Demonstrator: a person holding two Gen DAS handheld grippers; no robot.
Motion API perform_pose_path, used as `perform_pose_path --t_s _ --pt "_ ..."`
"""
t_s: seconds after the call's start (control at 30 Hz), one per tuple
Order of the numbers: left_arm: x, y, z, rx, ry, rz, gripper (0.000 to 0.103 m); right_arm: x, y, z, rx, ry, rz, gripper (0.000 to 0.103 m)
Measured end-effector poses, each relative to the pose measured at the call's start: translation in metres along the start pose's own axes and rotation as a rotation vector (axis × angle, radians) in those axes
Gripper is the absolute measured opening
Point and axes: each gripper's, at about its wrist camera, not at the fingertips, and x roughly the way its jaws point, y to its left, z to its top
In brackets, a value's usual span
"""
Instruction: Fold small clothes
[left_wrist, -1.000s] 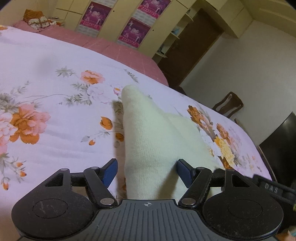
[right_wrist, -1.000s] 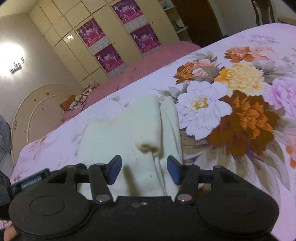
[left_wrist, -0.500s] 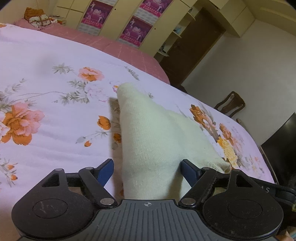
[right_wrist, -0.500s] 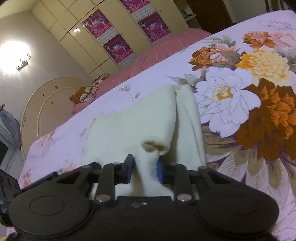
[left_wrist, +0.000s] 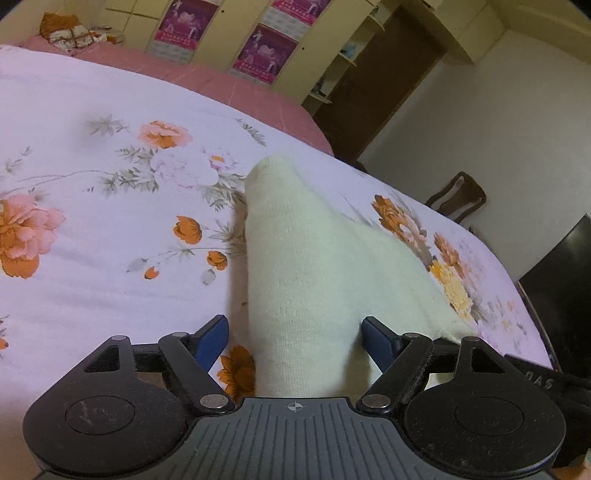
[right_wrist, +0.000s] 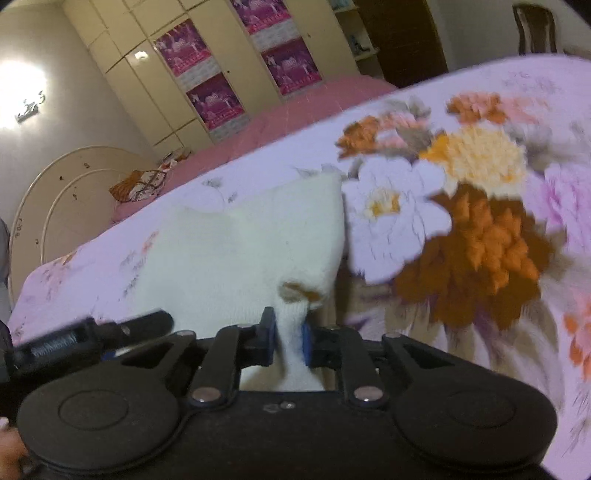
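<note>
Cream knit garment (left_wrist: 325, 266) lies on the floral bedspread (left_wrist: 92, 229), one fold lifted. Right gripper (right_wrist: 287, 341) pinches that fold, pads pressing the knit, jaws easing apart slightly. Left gripper (left_wrist: 295, 336) is spread wide, garment between the pads, left pad clear.

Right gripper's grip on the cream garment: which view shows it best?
Right wrist view. Its blue fingers pinch a bunched fold of the cream garment, though they are easing open. The left wrist view shows only the garment between the open left gripper.
</note>
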Motion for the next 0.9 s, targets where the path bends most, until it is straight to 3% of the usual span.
perform_pose_path --t_s 0.23,0.3,0.33,0.43,0.5,0.57,0.7,0.77,0.9 --pt "-0.001 0.007 0.016 -0.069 -0.026 0.011 0.078 -0.007 -0.002 0.010 0.028 -0.026 0.004 0.031" --pt "0.004 0.009 0.023 -0.087 -0.026 0.014 0.078 -0.005 -0.002 0.015 0.029 -0.035 0.004 0.052" --pt "0.007 0.009 0.026 -0.085 -0.030 0.020 0.078 -0.003 0.000 0.018 0.027 -0.045 0.007 0.057" --pt "0.018 0.010 0.035 -0.072 -0.027 0.042 0.078 0.005 0.002 0.028 0.024 -0.062 -0.025 0.053" --pt "0.027 0.011 0.042 -0.077 -0.022 0.050 0.078 0.013 0.002 0.035 0.023 -0.064 -0.047 0.043" --pt "0.035 0.010 0.049 -0.074 -0.025 0.064 0.078 0.022 0.008 0.041 -0.018 -0.068 -0.067 0.038" --pt "0.051 0.009 0.060 -0.055 -0.019 0.098 0.078 0.048 0.018 0.045 -0.154 -0.039 -0.156 0.038" --pt "0.054 0.007 0.061 -0.029 -0.020 0.104 0.078 0.060 0.010 0.044 -0.156 -0.011 -0.190 0.039" --pt "0.051 0.010 0.062 -0.054 -0.032 0.093 0.078 0.058 -0.001 0.044 -0.099 -0.008 -0.166 0.043"
